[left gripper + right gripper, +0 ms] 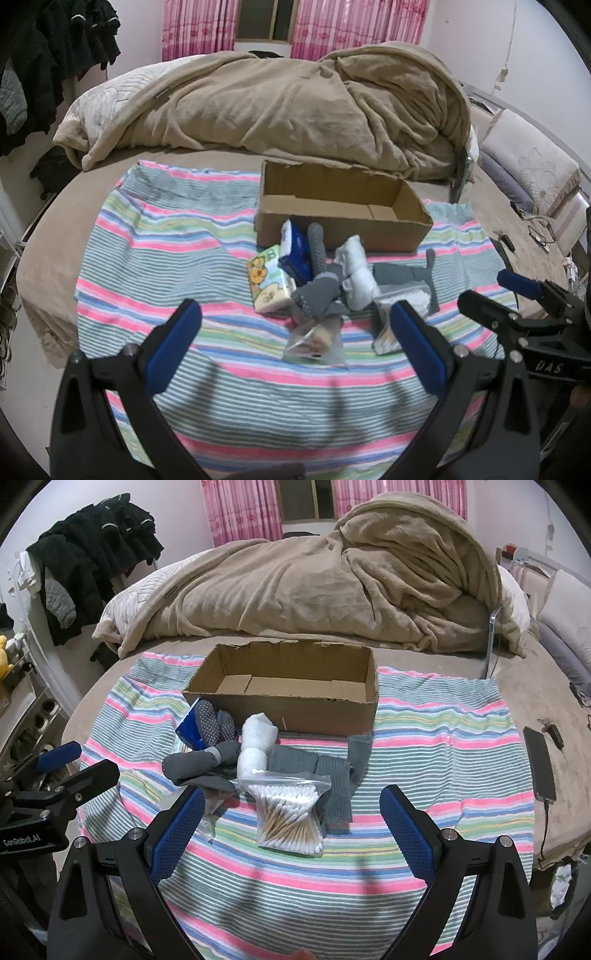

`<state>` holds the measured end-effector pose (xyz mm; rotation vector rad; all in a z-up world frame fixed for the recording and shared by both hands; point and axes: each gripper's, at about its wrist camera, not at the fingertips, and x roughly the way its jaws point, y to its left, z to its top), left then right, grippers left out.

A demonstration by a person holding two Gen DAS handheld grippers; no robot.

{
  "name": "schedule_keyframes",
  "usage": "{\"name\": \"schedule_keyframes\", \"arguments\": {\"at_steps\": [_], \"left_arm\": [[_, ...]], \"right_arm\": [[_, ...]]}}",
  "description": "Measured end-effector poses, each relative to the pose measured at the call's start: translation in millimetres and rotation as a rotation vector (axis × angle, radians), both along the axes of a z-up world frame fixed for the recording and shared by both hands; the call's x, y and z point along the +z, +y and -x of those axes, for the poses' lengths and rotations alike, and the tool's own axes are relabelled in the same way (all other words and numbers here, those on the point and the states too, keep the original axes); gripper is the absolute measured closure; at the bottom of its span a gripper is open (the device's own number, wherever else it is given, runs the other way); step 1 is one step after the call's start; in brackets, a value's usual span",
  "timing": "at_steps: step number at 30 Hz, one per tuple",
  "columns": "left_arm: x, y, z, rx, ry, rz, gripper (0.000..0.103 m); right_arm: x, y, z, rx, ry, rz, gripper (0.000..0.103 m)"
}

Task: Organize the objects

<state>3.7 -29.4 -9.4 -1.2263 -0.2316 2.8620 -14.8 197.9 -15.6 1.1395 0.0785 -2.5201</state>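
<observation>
An empty open cardboard box (343,218) (291,701) sits on a striped cloth (166,251) (443,738). In front of it lies a pile: a tissue pack with a cartoon print (267,284), a blue packet (295,254) (190,729), dark grey socks (317,291) (207,760), white rolled socks (356,277) (256,746), a grey knit cloth (402,275) (328,775) and a bag of cotton swabs (290,812). My left gripper (295,317) is open and empty, just short of the pile. My right gripper (291,801) is open and empty, with the swab bag between its fingers' line of sight.
A rumpled tan blanket (277,107) (314,587) lies behind the box. A phone on a cable (540,764) lies on the bed at the right. Dark clothes (92,554) hang at the left. Pillows (528,166) stand at the right.
</observation>
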Motion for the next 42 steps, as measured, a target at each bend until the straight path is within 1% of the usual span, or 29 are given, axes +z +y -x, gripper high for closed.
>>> {"name": "schedule_keyframes", "arguments": {"at_steps": [11,18,22,30,32,36,39,42], "left_arm": [[-5,10,4,-0.015,-0.017,0.004,0.0],[-10,9,11,-0.01,-0.028,0.008,0.0],[-17,5,20,-0.01,-0.036,0.01,0.0],[-35,-10,48,-0.013,-0.054,0.001,0.001],[-43,-15,57,-0.011,-0.071,-0.002,0.001],[-59,-20,65,-0.018,-0.102,-0.012,0.001],[-72,-21,68,-0.038,-0.132,-0.035,0.002],[-83,-18,66,-0.061,-0.157,-0.054,0.004]], "right_arm": [[-5,5,8,-0.006,-0.01,0.011,0.006],[-8,7,11,-0.007,-0.014,0.014,0.006],[-16,9,18,-0.01,-0.031,0.013,0.006],[-35,20,44,-0.049,-0.067,0.001,0.006],[-39,20,47,-0.052,-0.076,0.001,0.008],[-50,14,50,-0.035,-0.105,-0.002,0.009],[-60,6,51,-0.014,-0.134,-0.007,0.01],[-69,-2,50,0.008,-0.155,-0.015,0.014]]}}
